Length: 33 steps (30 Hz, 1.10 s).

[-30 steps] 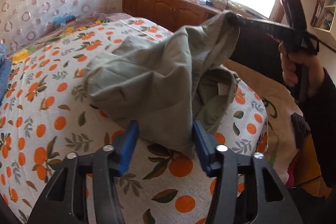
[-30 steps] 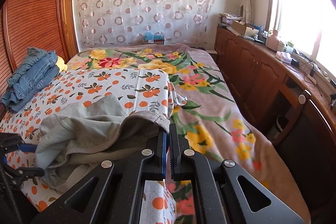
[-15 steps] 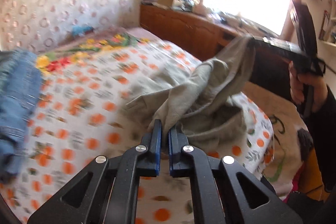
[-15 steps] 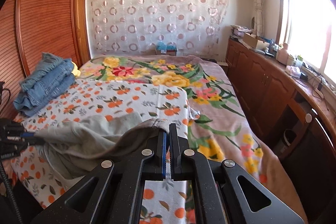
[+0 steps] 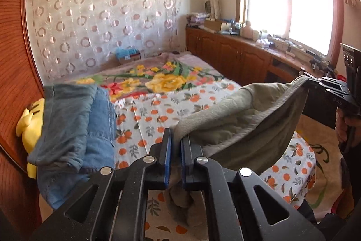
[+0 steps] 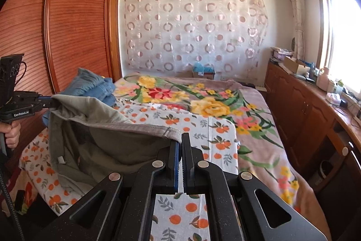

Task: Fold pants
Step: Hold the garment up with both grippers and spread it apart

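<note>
The legs of the grey-green pants (image 6: 108, 146) are hard to make out: the cloth sags in a loose bundle between the two tools, and its lower part is hidden behind the black frames of the grippers. In the left wrist view a bunch of the same pants (image 5: 243, 128) hangs under the fingers and is cut off by the frame.

The left hand-held gripper (image 5: 176, 143) is clenched on one end of the waistband, its blue pads almost together with cloth between them. The right hand-held gripper (image 6: 180, 146) is clenched on the other end of the waistband, so that the band is stretched between them above the bed (image 6: 259, 134). The pants are lifted over the sheet with orange fruit print (image 6: 216, 128); whether the lowest cloth touches it, I cannot tell.

A pile of blue jeans (image 5: 74, 128) lies near the wardrobe (image 6: 74, 22), with something yellow (image 5: 31, 125) partly hidden behind it. A cardboard box (image 6: 204, 72) at the far end of the bed holds something blue, too small to name.
</note>
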Available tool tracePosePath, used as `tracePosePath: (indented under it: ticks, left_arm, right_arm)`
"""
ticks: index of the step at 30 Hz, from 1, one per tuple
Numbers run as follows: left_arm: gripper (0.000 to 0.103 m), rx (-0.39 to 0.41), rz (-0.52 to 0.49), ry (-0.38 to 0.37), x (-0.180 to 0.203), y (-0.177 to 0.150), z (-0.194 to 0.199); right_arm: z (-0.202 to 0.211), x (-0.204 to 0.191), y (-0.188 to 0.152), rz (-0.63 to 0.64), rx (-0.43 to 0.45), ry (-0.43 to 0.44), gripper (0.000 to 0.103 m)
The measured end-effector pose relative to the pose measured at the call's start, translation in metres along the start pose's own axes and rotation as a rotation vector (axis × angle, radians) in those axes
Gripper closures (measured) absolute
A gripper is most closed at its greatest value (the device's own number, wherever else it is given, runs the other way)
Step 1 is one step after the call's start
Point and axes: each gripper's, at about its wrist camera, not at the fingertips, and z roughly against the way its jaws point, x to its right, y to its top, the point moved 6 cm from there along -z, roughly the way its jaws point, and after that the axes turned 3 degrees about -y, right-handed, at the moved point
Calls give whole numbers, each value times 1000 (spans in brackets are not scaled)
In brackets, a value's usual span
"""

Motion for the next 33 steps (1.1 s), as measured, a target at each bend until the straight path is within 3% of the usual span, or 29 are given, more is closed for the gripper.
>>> tracePosePath:
  ticks: [6,8,10,12,20,27,28,30,33]
  left_arm:
    - [81,-95,42,-22,-1,-39,-34]
    - [76,-108,39,-19,5,-48,-37]
    - [62,-122,30,-7,8,-56,-37]
    - [59,-125,25,-5,11,-64,-33]
    - [59,-112,66,11,14,-99,-5]
    - [60,-136,92,0,22,-124,-10]
    - [66,-145,96,2,22,-125,-14]
    - [68,-162,98,11,21,-129,-22]
    - [91,-169,98,25,17,-131,-27]
  right_arm:
    - [-37,20,-44,-61,-113,-26,101]
    - [-49,24,-60,-75,-153,-29,101]
    - [-59,28,-77,-92,-184,-32,101]
    - [-66,29,-88,-108,-206,-29,101]
    - [-82,12,-93,-123,-239,-30,101]
    - [-83,4,-102,-148,-258,-21,101]
    - [-82,4,-103,-151,-261,-20,101]
    - [-80,5,-102,-159,-258,-18,101]
    - [-78,8,-99,-163,-250,-21,101]
